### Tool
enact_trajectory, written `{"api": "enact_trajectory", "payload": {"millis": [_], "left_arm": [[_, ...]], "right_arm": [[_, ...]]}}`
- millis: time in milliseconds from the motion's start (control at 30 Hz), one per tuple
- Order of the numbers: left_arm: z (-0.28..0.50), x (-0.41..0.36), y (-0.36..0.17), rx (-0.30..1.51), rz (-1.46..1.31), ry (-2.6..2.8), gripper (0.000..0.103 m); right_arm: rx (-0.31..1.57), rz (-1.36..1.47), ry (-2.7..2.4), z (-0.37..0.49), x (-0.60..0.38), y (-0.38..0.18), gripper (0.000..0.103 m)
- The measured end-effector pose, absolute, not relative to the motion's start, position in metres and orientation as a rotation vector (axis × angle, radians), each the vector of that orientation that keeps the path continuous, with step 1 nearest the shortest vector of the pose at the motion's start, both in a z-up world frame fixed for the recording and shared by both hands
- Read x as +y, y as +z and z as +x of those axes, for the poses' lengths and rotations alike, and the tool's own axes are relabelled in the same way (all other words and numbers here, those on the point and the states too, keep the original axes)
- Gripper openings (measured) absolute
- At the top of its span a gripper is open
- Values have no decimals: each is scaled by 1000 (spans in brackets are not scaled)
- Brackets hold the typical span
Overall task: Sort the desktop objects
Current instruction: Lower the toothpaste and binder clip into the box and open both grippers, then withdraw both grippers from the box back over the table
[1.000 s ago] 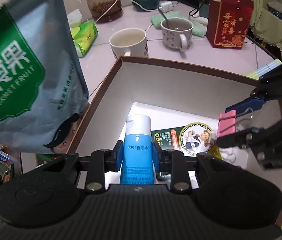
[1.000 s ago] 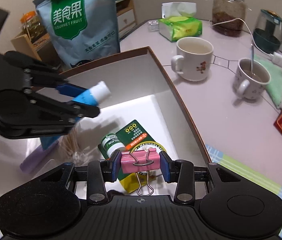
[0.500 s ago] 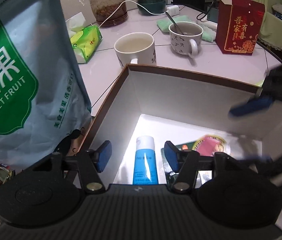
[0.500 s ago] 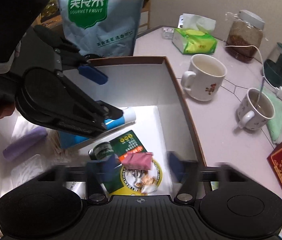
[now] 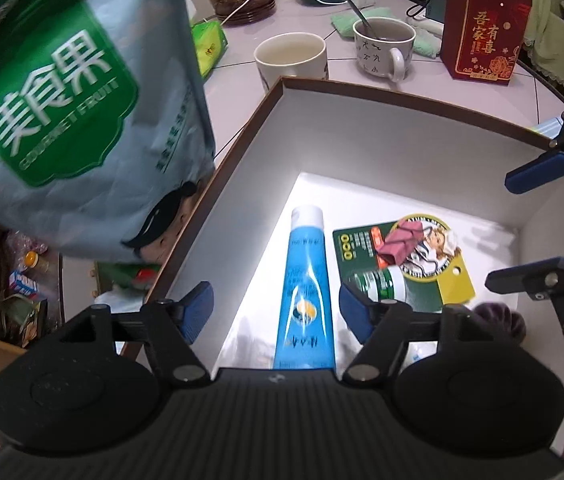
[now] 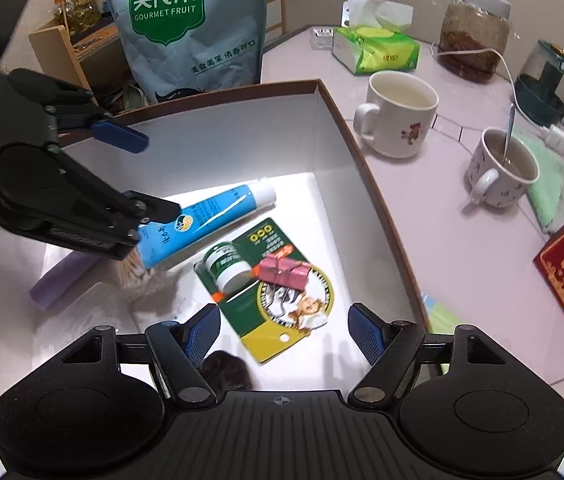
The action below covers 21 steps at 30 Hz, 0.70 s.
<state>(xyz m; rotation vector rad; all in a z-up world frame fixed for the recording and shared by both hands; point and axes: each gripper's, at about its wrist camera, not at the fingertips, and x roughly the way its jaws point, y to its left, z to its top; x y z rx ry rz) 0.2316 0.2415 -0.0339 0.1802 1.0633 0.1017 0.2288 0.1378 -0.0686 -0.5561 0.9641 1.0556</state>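
**Both grippers empty above the box; tube and clip lay inside**

In the left wrist view, left to right, we noted the left gripper [image 5: 275,306] spread wide and holding nothing, the blue tube [image 5: 305,280] directly below its gap, long axis running lower to upper frame, cap away from the tool. The pink binder clip [image 5: 401,240] lay right of centre on the green card [image 5: 362,236] in the box [image 5: 402,96]. The right gripper [image 6: 282,330] was likewise released, the clip just above its gap and nearer to it.
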Motion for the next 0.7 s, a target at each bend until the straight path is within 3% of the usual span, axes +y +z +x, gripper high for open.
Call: {"api": "enact_trajectory", "payload": {"millis": [400,433,500,700], "left_arm": [[188,223,-6,1023,179,116,78],[184,221,-3,1019,181,120,78],[177,217,2,1011,186,127,82],[155,206,16,991,201,154,85]], "right_arm": [[955,-491,996,212,119,-55,74],[951,-486,991,210,117,-53,75],[944,-478,981,207,113,-50,94],[914,-456,967,196,100,-37,94]]}}
